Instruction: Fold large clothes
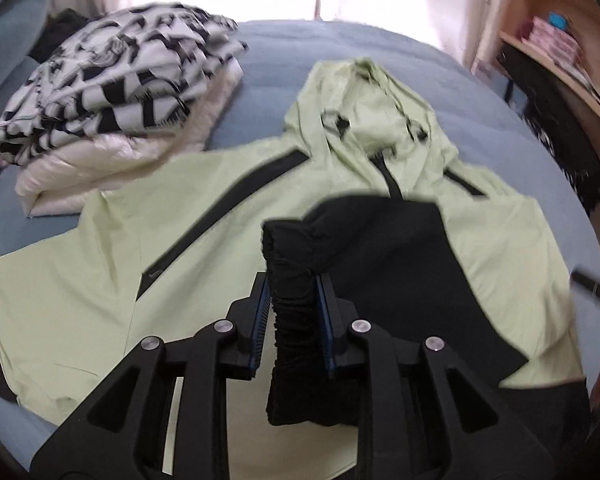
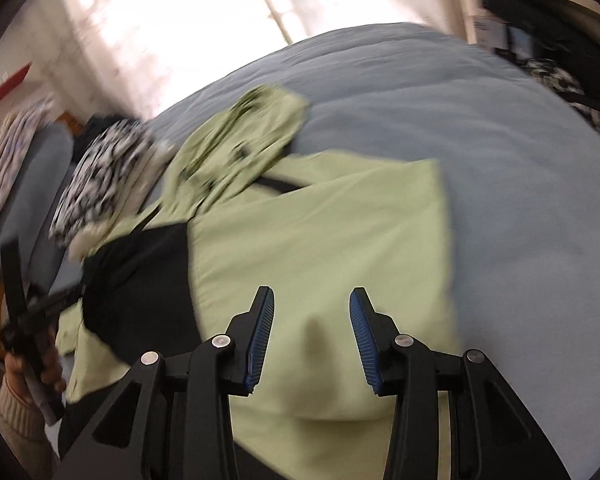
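A light green hooded jacket [image 1: 100, 280] lies spread on the blue bed, its hood [image 1: 360, 112] pointing to the far side. Its black sleeve [image 1: 400, 264] is folded across the chest. My left gripper [image 1: 292, 280] is shut on the sleeve's black cuff [image 1: 292, 320], which hangs between the blue pads. In the right wrist view the jacket [image 2: 320, 232] fills the middle, and my right gripper [image 2: 312, 292] hovers over its green cloth, open, with nothing between its fingers. A hand [image 2: 40, 368] holds the left gripper [image 2: 32, 312] at the left edge, by the black sleeve [image 2: 140, 272].
A folded pile sits at the far left: a black-and-white patterned garment [image 1: 116, 76] on a white puffy one [image 1: 100, 168]. The blue bedcover [image 1: 380, 48] shows bare beyond the hood and on the right [image 2: 520, 200]. A wooden shelf [image 1: 560, 40] stands at the right; bright curtains hang behind.
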Motion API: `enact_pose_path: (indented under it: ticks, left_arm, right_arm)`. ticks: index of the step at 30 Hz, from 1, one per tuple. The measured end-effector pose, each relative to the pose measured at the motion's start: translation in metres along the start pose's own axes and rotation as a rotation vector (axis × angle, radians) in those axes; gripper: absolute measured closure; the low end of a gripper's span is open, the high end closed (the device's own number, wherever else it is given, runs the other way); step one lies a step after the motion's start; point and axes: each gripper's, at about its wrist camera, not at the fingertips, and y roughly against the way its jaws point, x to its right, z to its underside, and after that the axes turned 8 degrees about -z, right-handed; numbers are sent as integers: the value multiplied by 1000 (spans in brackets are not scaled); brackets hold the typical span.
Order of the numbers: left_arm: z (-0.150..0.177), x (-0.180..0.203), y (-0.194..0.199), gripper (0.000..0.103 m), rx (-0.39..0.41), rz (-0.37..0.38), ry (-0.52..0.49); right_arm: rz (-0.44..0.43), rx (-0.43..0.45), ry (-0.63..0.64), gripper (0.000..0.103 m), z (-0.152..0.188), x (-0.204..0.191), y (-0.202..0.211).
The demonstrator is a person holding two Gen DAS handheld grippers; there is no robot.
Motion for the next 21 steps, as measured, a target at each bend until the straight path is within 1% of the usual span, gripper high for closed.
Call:
enact_pose_path:
  ticks: [2,4,5,6,8,10,11,12,14,15,16,17,18,19,20,21]
  left_arm:
    - [-2,2,0,83,32,-61,27]
    - [-6,3,-14,83,8,-93,46]
    - [-8,1,-26,83,-32,-132,66]
    - [-8,-1,-31,83,-57,-141,81]
    - [-6,-4,-32,83,-74,-121,105]
    - [1,1,-17,80,-42,-79,88]
    - [4,4,-13,71,-32,-62,78]
    - [11,10,-4,60,-17,-19,66]
    - [21,19,1,52,-24,29,62]
    - [28,26,0,52,-42,60,58]
    - [34,32,-3,52,-63,72,51]
    - [38,36,-6,52,-77,72,42]
    - [45,42,-15,52,-98,48,24]
    - [51,44,-25,52,-122,15,11]
    - [54,45,-31,52,-132,9,11]
    - [56,44,-34,52,-124,11,14]
  right_arm:
    - [-24,-25,25,62,8,-18,-16]
    - [-51,-50,23,62,16,-36,-33]
    - [-70,-58,18,62,17,-42,-40]
    - [-83,-64,17,63,19,-48,-47]
    - [-98,-79,27,63,24,-61,-57]
    - [-106,-96,45,62,29,-67,-69]
    - [-103,-109,52,62,32,-70,-75]
    - [-100,-121,56,62,34,-70,-82]
    - [-88,-134,63,63,40,-69,-90]
    - [-88,-136,67,63,42,-68,-92]
    - [-79,-133,75,63,43,-66,-95]
    - [-39,-124,90,63,44,-62,-93]
    - [36,-111,106,63,44,-55,-90]
    - [90,-100,103,63,43,-42,-87]
    - [124,-89,85,64,43,-29,-83]
    - [152,-73,57,66,42,-13,-77]
